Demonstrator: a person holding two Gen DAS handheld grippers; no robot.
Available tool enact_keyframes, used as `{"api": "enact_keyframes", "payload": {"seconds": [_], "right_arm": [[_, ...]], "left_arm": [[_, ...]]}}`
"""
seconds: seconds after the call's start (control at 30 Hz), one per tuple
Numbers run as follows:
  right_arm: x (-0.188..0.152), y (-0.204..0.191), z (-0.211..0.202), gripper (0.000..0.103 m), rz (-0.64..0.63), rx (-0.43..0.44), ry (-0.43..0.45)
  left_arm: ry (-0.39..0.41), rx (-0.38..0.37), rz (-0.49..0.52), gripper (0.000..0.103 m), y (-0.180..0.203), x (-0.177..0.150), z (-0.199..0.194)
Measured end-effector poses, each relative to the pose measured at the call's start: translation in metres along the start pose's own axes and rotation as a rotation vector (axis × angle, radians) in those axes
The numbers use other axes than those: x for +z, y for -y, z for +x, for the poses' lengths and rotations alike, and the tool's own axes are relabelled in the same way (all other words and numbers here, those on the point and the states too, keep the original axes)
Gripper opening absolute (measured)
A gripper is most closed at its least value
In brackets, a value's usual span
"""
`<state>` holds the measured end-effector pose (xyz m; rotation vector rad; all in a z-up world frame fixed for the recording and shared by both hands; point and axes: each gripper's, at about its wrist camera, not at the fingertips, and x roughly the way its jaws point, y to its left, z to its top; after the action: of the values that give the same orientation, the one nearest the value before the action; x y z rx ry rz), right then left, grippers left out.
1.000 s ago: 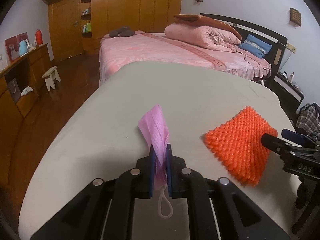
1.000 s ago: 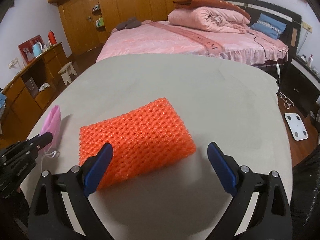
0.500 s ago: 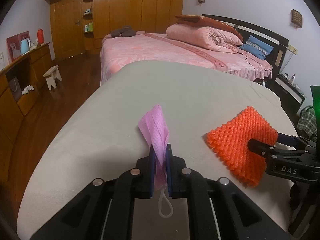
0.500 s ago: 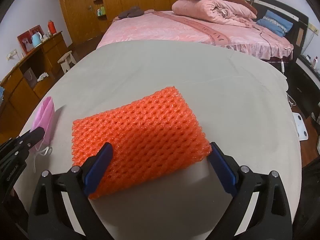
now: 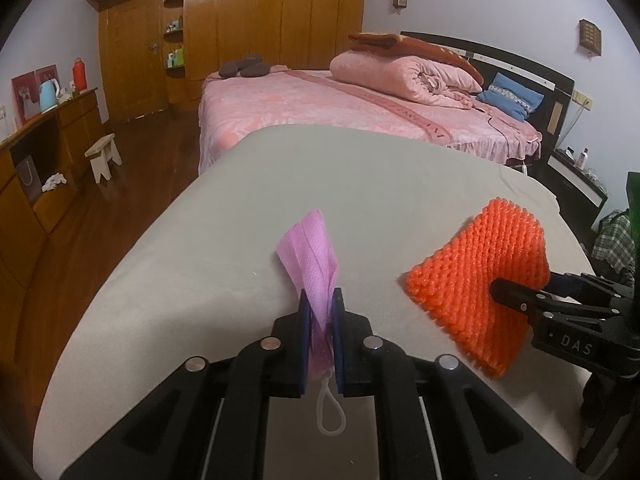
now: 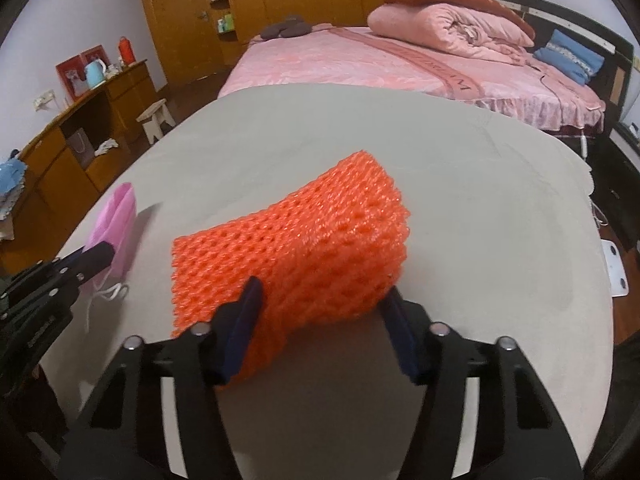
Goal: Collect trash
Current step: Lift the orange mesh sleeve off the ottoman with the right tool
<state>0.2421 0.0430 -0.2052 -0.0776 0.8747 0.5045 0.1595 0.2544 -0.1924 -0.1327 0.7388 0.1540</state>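
Left claw [image 5: 320, 312] pinches pink mask [image 5: 310, 256] w/ its tip ahead; right claw [image 6: 320, 320], jaws just been closing, squeezes orange foam net [image 6: 296, 248] btwn pads—should firm grip before lifting off table [image 6: 480, 200].

Bench [image 5: 248, 208], covered in plain grey-beige cloth, rounded at far edge, a few faint creases toward far right corner. On it: pink face mask [image 5: 310, 256] at near left, standing on edge, white ear loop trailing toward near edge; orange foam net [image 6: 296, 248] just right of centre, near end raised off cloth. Well apart from each other.
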Motion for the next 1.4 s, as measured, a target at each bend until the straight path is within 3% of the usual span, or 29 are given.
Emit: {"api": "enact_keyframes", "payload": {"seconds": [0.2, 0.87, 1.4], "right_arm": [[-0.004, -0.003, -0.006, 0.042, 0.009, 0.027, 0.000], [-0.010, 0.006, -0.039, 0.027, 0.025, 0.046, 0.027], [-0.011, 0.030, -0.103, 0.025, 0.046, 0.048, 0.109]], "left_arm": [[0.012, 0.000, 0.004, 0.010, 0.001, 0.001, -0.001], [0.068, -0.002, -0.002, 0.010, 0.007, 0.006, -0.020], [0.138, -0.065, 0.030, 0.010, 0.052, 0.029, -0.064]]}}
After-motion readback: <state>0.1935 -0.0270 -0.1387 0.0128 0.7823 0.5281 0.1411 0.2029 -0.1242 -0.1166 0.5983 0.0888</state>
